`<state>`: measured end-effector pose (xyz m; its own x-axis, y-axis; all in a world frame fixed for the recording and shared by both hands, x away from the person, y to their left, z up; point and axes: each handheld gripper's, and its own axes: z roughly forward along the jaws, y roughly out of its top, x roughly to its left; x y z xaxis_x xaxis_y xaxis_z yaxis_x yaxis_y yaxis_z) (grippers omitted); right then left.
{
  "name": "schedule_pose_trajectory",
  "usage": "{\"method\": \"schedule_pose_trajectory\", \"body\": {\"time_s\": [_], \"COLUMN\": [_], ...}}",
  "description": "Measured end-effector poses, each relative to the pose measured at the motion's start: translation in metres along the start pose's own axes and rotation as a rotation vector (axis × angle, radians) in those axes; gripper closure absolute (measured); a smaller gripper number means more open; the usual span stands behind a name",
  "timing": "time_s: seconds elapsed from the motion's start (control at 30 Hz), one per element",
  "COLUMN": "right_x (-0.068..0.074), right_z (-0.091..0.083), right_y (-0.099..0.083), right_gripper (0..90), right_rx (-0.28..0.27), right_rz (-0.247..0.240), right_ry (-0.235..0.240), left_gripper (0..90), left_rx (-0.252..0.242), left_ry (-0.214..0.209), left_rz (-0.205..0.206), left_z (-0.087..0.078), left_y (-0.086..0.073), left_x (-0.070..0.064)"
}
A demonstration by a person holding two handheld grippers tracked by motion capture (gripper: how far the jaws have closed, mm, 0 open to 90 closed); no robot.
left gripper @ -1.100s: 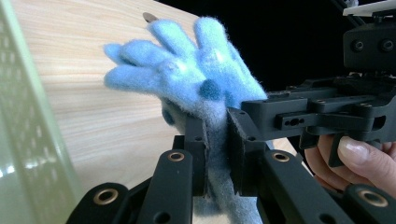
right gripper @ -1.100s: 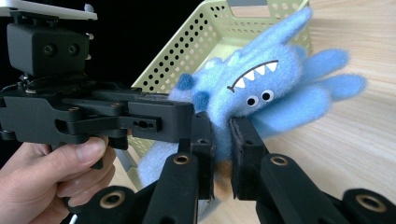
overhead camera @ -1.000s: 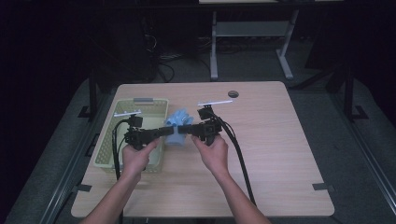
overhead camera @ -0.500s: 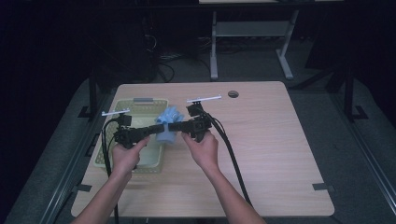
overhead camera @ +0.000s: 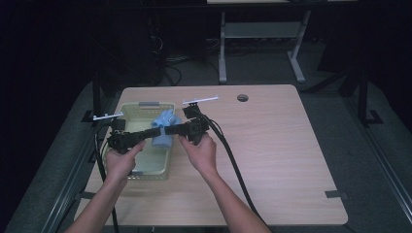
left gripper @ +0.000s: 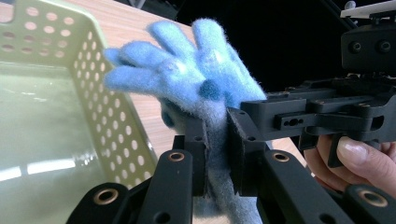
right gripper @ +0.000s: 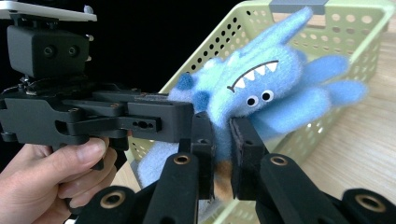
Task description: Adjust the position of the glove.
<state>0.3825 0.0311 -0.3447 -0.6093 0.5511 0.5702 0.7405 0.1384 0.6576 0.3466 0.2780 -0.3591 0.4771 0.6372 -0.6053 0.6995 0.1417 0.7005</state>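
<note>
There is one blue monster plush toy (overhead camera: pixel 163 130), one green basket (overhead camera: pixel 127 108) and two hand-held grippers. The left hand-held gripper (left gripper: pixel 215 154) squeezes the toy's fuzzy body from the left. The right hand-held gripper (right gripper: pixel 222 154) squeezes it from the right, just under the toy's white teeth and round eyes. The two meet nose to nose at the toy. The toy hangs in the air over the right side of the basket. The basket sits on the left part of the wooden counter (overhead camera: pixel 291 145), and what can be seen of its floor is bare. Black cables (overhead camera: pixel 233 160) trail toward the near edge.
</note>
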Motion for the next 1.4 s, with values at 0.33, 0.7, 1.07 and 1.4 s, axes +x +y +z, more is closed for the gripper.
{"method": "schedule_pose_trajectory", "body": {"time_s": [0.33,0.7,1.07,1.4], "right_x": [0.007,0.004,-0.006,-0.010], "right_z": [0.023,0.059,0.082,0.089], "right_y": [0.007,0.000,-0.006,-0.009], "right_gripper": [82.3,82.4,81.0,75.7], "right_rx": [0.005,0.059,0.106,0.147], "right_rz": [0.015,0.038,0.048,0.025], "right_ry": [0.033,0.038,-0.022,-0.085], "left_gripper": [82.0,82.1,82.6,83.2], "left_rx": [-0.003,0.042,0.135,0.206], "left_ry": [0.047,0.111,0.165,0.202], "left_rz": [-0.003,-0.031,-0.026,-0.025], "left_z": [-0.011,-0.018,-0.007,0.003], "left_y": [0.000,-0.008,-0.007,-0.009], "left_x": [0.012,0.038,0.056,0.069]}}
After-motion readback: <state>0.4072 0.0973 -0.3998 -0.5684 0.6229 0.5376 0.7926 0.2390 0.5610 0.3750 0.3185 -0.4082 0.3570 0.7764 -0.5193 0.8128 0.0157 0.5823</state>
